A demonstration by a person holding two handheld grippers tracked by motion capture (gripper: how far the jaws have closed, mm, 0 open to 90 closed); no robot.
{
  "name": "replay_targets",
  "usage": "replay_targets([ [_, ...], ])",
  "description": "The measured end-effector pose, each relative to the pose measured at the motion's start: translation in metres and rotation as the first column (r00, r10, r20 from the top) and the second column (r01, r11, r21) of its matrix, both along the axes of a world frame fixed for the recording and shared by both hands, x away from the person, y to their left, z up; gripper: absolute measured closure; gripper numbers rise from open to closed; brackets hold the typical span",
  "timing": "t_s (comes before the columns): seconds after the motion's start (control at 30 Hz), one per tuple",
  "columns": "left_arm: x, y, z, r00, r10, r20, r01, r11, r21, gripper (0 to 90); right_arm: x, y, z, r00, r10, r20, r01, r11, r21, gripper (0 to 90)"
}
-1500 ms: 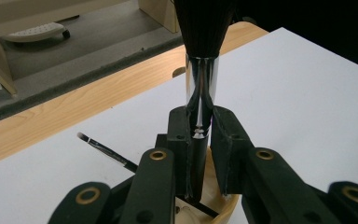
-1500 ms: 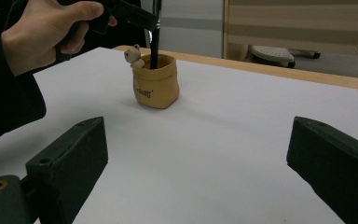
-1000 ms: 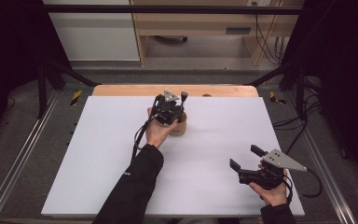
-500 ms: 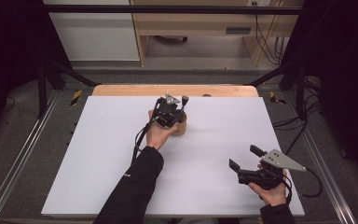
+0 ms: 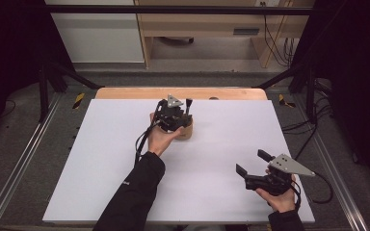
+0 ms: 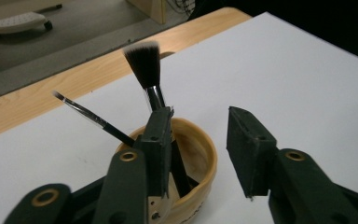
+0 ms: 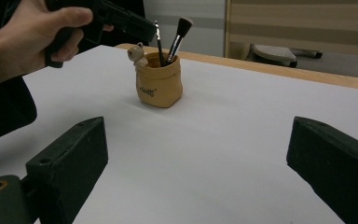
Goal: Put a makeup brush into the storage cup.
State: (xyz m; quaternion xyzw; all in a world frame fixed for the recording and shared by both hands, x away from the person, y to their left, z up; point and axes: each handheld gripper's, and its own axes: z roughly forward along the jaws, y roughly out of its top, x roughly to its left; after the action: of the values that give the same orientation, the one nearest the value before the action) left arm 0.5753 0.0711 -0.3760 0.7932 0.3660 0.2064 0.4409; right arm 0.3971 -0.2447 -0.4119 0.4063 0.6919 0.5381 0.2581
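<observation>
L tongs [image 6: 200, 154] over the holder: jaws have just been opening, now parted w/ a clear gap, nothing pinched. One jaw sits against the fat brush [image 6: 145, 65], the other hangs off to the side over bare tabletop [image 5: 231, 130]. A sec ago these tongs were clamped shut at the same spot, hand barely shifted, so this reads as a release: brush dropped into the cup, drop step prob done.

Fat brush now stands bristles-up inside the tan pouch-shaped holder [image 7: 159, 84], leaning on the rim. Thin brush [image 6: 86, 111] also in there, tilted the other way. Small bear figure [image 7: 136, 52] on the holder's rim, on the side toward the L hand [image 7: 25, 35].

R tongs [image 7: 200, 163] spread wide, empty, resting low near the tabletop's near right corner, well apart from the holder; no change vs earlier frames.

Holder sits toward the far middle of the white tabletop, just short of the wooden edge strip [image 5: 125, 93]. Next, likely: L hand lifts clear w/o snagging the brush handle.
</observation>
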Motion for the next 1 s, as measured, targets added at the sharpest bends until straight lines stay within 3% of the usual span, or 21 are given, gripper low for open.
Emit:
replay_targets([
  [0.23, -0.020, 0.015, 0.017, 0.9980, -0.049, 0.040, 0.051, 0.9977, -0.046, 47.2, 0.001, 0.003, 0.000, 1.0000, 0.004, 0.000, -0.004, 1.0000, -0.004, 5.8],
  [0.47, -0.040, 0.032, 0.020, 0.9946, -0.087, 0.057, 0.090, 0.9944, -0.055, 36.4, 0.002, 0.004, 0.000, 1.0000, 0.001, -0.005, -0.001, 1.0000, -0.009, 5.7],
  [0.77, -0.064, 0.056, 0.016, 0.9933, -0.095, 0.066, 0.100, 0.9917, -0.081, 27.1, 0.002, 0.004, 0.000, 1.0000, -0.004, -0.004, 0.004, 0.9999, -0.011, 5.6],
  [1.0, -0.081, 0.079, 0.015, 0.9937, -0.069, 0.089, 0.076, 0.9938, -0.081, 21.8, 0.002, 0.004, 0.000, 1.0000, -0.007, -0.006, 0.007, 0.9999, -0.010, 5.5],
])
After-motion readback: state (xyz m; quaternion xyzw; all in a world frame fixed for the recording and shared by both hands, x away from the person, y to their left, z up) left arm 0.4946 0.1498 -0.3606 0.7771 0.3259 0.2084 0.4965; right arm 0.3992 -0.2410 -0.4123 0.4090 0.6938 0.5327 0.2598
